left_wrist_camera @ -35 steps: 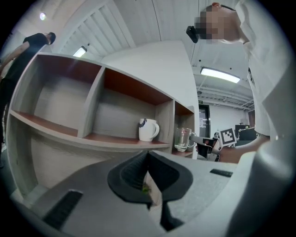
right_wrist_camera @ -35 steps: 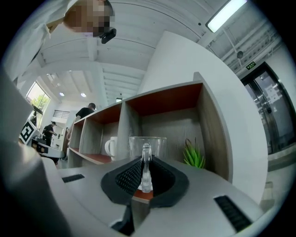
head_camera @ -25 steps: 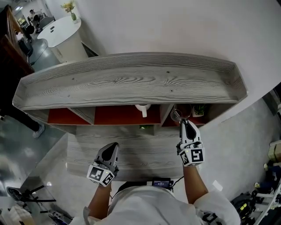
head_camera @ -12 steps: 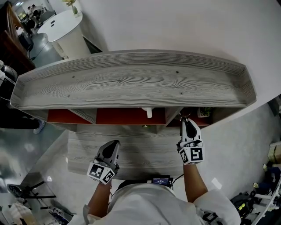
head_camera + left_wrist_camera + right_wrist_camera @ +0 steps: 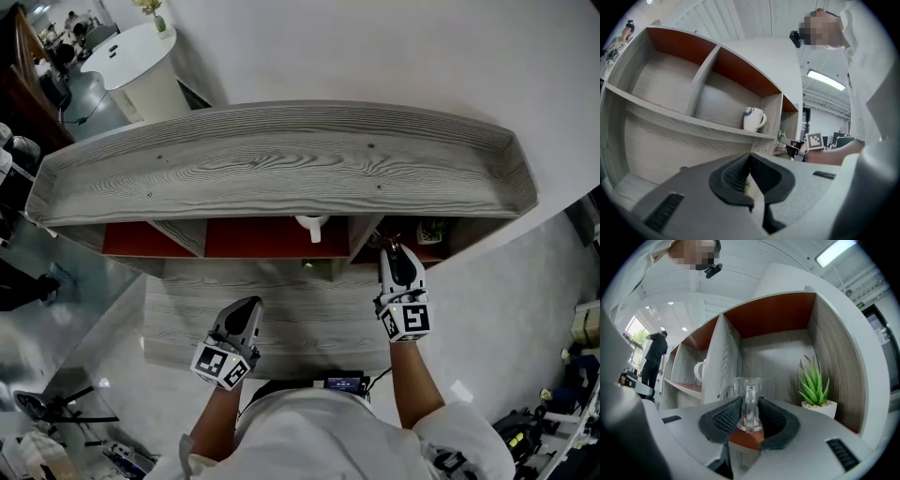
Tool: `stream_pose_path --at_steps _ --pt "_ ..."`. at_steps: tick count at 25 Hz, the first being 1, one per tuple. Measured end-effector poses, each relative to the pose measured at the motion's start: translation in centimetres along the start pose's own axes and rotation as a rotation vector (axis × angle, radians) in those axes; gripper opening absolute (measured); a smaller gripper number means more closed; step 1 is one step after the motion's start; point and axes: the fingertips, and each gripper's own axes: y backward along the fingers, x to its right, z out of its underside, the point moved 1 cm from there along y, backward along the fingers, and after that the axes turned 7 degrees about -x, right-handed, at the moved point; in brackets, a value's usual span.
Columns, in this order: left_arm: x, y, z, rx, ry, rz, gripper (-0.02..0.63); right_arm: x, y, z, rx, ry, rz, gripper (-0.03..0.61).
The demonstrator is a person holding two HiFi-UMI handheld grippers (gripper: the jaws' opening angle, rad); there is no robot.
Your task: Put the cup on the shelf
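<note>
A clear glass cup (image 5: 749, 401) stands on the red-brown floor of the shelf's right compartment, its handle towards me. My right gripper (image 5: 750, 420) has its jaws either side of that handle and they are opening; a little gap shows on both sides, so the pads do not press. In the head view the right gripper (image 5: 394, 255) reaches under the grey wooden shelf (image 5: 281, 169), whose top hides the cup. My left gripper (image 5: 246, 314) hangs back over the lower board, shut and holding nothing (image 5: 749, 176).
A white mug (image 5: 753, 119) sits in the middle compartment, left of a wooden divider (image 5: 719, 366). A small potted green plant (image 5: 813, 385) stands to the right of the glass cup. The two left compartments hold nothing. A person stands far off at the left.
The glass cup, seen at the right gripper's tip a second ago, has gone in under the shelf top. The right gripper has slid slightly forward. The left gripper has hardly moved.
</note>
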Motion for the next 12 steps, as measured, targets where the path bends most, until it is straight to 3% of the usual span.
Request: stream_pose_path --at_steps 1,2,12 --pt "0.2 0.1 0.0 0.005 0.004 0.000 0.009 -0.1 0.0 0.0 -0.003 -0.008 -0.009 0.139" --pt "0.3 0.3 -0.1 0.010 0.010 -0.003 0.009 -0.2 0.0 -0.1 -0.003 -0.012 -0.015 0.155" --pt "3.1 3.5 -1.3 0.092 -0.021 -0.004 0.009 -1.2 5.8 -3.6 0.080 0.013 -0.002 0.155"
